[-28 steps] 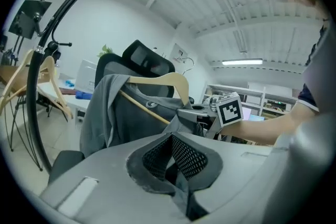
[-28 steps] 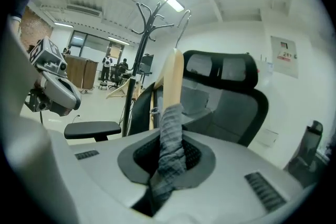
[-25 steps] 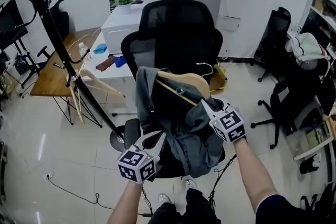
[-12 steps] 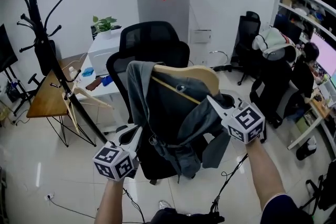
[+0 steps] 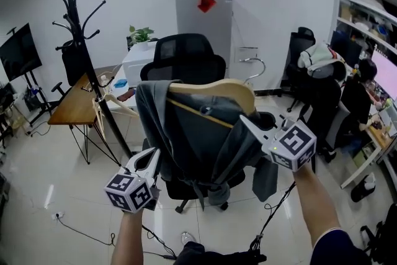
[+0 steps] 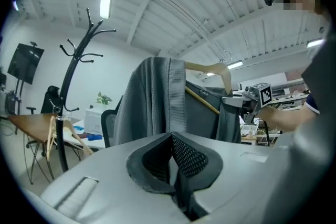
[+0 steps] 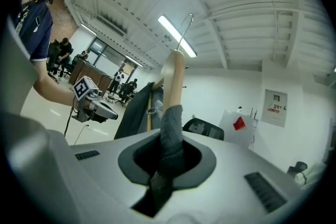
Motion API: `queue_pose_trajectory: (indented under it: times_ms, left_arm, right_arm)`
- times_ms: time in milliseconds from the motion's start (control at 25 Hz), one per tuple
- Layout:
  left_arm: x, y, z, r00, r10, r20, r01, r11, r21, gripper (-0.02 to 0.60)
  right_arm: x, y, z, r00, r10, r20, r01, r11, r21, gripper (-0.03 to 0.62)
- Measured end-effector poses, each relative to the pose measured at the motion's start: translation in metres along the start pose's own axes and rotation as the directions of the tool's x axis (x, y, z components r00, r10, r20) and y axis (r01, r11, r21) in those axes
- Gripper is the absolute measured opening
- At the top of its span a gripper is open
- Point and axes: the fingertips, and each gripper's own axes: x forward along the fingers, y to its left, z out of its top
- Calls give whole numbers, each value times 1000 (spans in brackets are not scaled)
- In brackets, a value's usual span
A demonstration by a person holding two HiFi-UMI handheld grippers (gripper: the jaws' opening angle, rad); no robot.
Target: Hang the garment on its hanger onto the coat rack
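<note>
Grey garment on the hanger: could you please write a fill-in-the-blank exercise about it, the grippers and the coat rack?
1. The grey garment hangs on a curved ___ hanger.
2. The gripper shut on this garment is the person's ___ one.
3. In the head view, the tall black coat rack stands to the garment's ___.
Missing words: wooden; right; left.

The head view looks forward and down onto the garment (image 5: pixel 186 139), the coat rack (image 5: pixel 75 15) at its left. The left gripper view tilts up from below, near the garment, sharing that rack and the right gripper (image 6: pixel 231 99). The right gripper view looks up along the hanger (image 7: pixel 174 78), very close.
</note>
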Motion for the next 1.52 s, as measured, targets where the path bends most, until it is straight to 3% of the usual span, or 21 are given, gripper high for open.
queue_pose_trajectory:
  times_ms: [240, 560, 720, 960, 1240, 1520]
  left_arm:
    - [-78, 10, 12, 987, 153, 41, -153, 988, 8, -14]
    - [-167, 44, 14, 943, 328, 57, -329, 944, 1, -14]
    - [-196, 74, 22, 923, 378, 77, -379, 925, -2, -14]
    - [-213, 144, 24, 919, 387, 77, -388, 922, -6, -14]
    - [-219, 245, 66, 936, 334, 114, -340, 940, 38, -14]
    - [-198, 310, 101, 957, 260, 130, -271, 960, 77, -14]
  right_arm:
    - [10, 56, 27, 987, 143, 71, -145, 989, 16, 38]
    - [72, 136, 52, 949, 295, 113, -299, 954, 19, 38]
    - [115, 169, 68, 928, 350, 129, -357, 933, 36, 38]
    - [195, 202, 79, 920, 369, 135, -380, 923, 63, 38]
    - [293, 229, 119, 929, 340, 148, -350, 936, 45, 38]
    - [374, 225, 152, 942, 303, 142, -309, 951, 23, 38]
